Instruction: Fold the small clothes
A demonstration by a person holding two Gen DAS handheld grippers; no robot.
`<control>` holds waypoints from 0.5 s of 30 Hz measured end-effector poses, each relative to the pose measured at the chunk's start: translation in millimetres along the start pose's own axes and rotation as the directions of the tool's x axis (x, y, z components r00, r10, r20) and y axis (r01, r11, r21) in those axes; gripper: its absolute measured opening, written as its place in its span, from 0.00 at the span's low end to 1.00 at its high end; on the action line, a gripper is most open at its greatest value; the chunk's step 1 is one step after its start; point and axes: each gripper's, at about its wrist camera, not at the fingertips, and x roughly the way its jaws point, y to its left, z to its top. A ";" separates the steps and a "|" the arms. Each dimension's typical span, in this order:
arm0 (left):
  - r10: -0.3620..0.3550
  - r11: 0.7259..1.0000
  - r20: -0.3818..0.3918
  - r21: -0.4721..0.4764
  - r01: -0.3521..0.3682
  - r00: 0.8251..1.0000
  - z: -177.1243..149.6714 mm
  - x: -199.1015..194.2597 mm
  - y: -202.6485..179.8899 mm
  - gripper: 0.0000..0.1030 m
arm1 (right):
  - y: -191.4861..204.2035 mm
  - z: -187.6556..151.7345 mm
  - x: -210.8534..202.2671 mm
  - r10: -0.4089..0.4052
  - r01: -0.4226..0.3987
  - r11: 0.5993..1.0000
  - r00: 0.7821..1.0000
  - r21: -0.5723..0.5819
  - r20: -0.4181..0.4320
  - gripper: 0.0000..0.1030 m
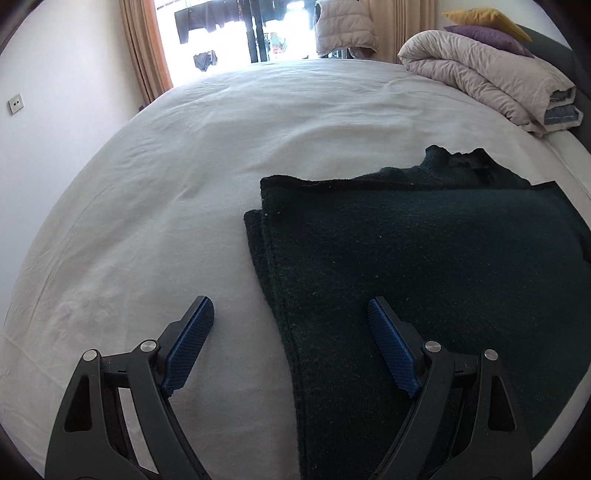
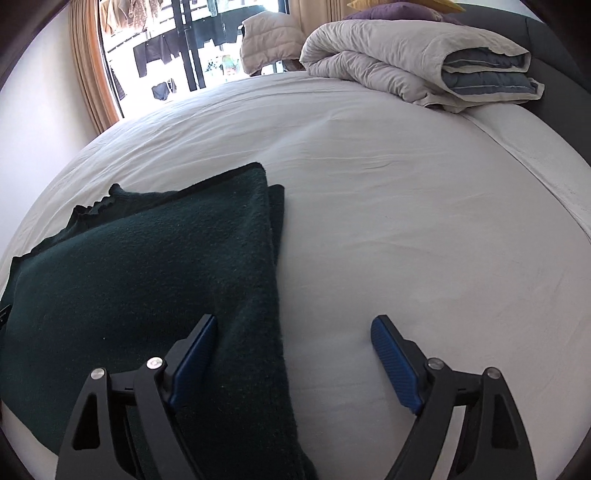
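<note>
Looking along both tools, we see a dark green sweater (image 1: 424, 266) lying folded on the white sheet of the bed (image 1: 184, 184). Its sides are turned in so that we see layered edges along each long side, and its ribbed collar (image 1: 458, 162) shows at the far end, past the folded top layer.

Our left hand-held gripper (image 1: 290, 314) hangs over the sweater's left edge with its jaws spread wide. One blue pad (image 1: 192, 347) sits above the bare sheet and the other above the knit, so the edge runs between them, but neither pad presses on the cloth and nothing is clamped.

Our right hand-held gripper (image 2: 293, 330) hangs over the opposite edge in the same way: jaws wide apart, one pad above the knit, the other above the sheet, the sweater's right edge (image 2: 275, 258) passing between them, nothing gripped.

In the right wrist view a small dark piece of the other tool shows at the far left rim, against the sweater.

At the head of the bed a beige duvet (image 2: 388, 55) lies folded in a bundle, with a purple pillow (image 1: 487, 38) and a yellow pillow (image 1: 480, 16) behind it. Beyond the far edge of the bed we see a bright window (image 1: 236, 29) with a curtain (image 1: 144, 48) beside it, dark clothes hanging outside, and a pale padded vest (image 1: 343, 29).
</note>
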 end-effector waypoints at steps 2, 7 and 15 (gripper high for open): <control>0.028 1.000 0.011 -0.006 -0.028 1.000 0.7 -6.1 0.6 0.83 | 4.1 -3.1 -14.1 -0.046 0.046 0.999 0.999 0.029 0.021 0.79; 0.093 0.995 0.111 0.025 -0.097 0.989 5.0 -48.3 -11.4 0.83 | 32.7 -10.9 -59.7 0.085 -0.088 0.996 0.988 0.016 0.132 0.72; 0.064 0.979 0.076 0.189 -0.078 0.995 -31.8 -56.0 -68.0 0.83 | 61.6 -35.5 -35.2 0.245 -0.245 0.970 0.970 -0.013 -0.005 0.63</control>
